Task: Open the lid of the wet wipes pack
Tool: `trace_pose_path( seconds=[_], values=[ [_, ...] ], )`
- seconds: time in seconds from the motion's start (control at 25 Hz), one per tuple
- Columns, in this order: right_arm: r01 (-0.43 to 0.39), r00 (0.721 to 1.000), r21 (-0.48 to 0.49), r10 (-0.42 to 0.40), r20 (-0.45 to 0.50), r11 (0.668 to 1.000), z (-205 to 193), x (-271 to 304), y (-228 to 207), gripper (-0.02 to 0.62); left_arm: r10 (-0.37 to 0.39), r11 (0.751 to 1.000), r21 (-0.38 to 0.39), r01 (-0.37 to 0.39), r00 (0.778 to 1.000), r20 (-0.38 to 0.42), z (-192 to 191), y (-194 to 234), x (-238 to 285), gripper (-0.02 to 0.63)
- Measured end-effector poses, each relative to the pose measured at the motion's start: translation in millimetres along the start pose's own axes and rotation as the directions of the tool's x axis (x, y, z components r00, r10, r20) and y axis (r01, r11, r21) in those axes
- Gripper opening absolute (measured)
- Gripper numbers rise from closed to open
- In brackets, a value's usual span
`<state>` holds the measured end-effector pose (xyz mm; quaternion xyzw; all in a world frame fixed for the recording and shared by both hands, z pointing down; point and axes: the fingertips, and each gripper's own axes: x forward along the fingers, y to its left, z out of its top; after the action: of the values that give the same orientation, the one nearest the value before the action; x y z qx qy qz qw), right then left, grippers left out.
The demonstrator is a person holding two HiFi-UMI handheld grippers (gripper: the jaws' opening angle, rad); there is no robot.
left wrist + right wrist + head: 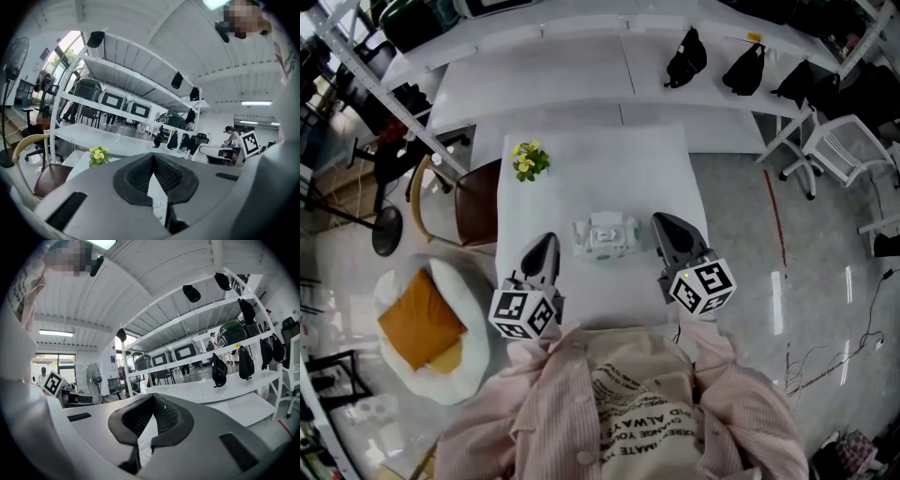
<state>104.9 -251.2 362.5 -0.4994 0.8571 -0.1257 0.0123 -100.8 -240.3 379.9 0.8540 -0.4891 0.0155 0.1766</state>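
The wet wipes pack (605,235), white with a lid on its top face, lies flat in the middle of the white table (600,159). I cannot tell from above whether the lid is raised. My left gripper (548,239) hovers just left of the pack, shut with nothing between its pads. My right gripper (661,220) hovers just right of it, also shut and empty. Both are clear of the pack. In the left gripper view the left gripper (153,155) points about level toward the shelves, and in the right gripper view so does the right gripper (152,397). Neither gripper view shows the pack clearly.
A small pot of yellow flowers (528,159) stands at the table's far left corner. A brown chair (476,204) sits by the table's left side, with a white cushion bearing an orange pillow (422,323) on the floor. Shelves with black bags (686,58) run behind.
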Motion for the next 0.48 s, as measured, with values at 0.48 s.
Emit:
trace_pose_path(
  seconds=[0.48],
  values=[
    [0.047, 0.998, 0.000, -0.047, 0.037, 0.999, 9.2, -9.6, -8.5, 0.000, 0.041, 0.999, 0.018, -0.042, 0.998, 0.049, 16.8, 9.5, -8.8, -0.001]
  ],
)
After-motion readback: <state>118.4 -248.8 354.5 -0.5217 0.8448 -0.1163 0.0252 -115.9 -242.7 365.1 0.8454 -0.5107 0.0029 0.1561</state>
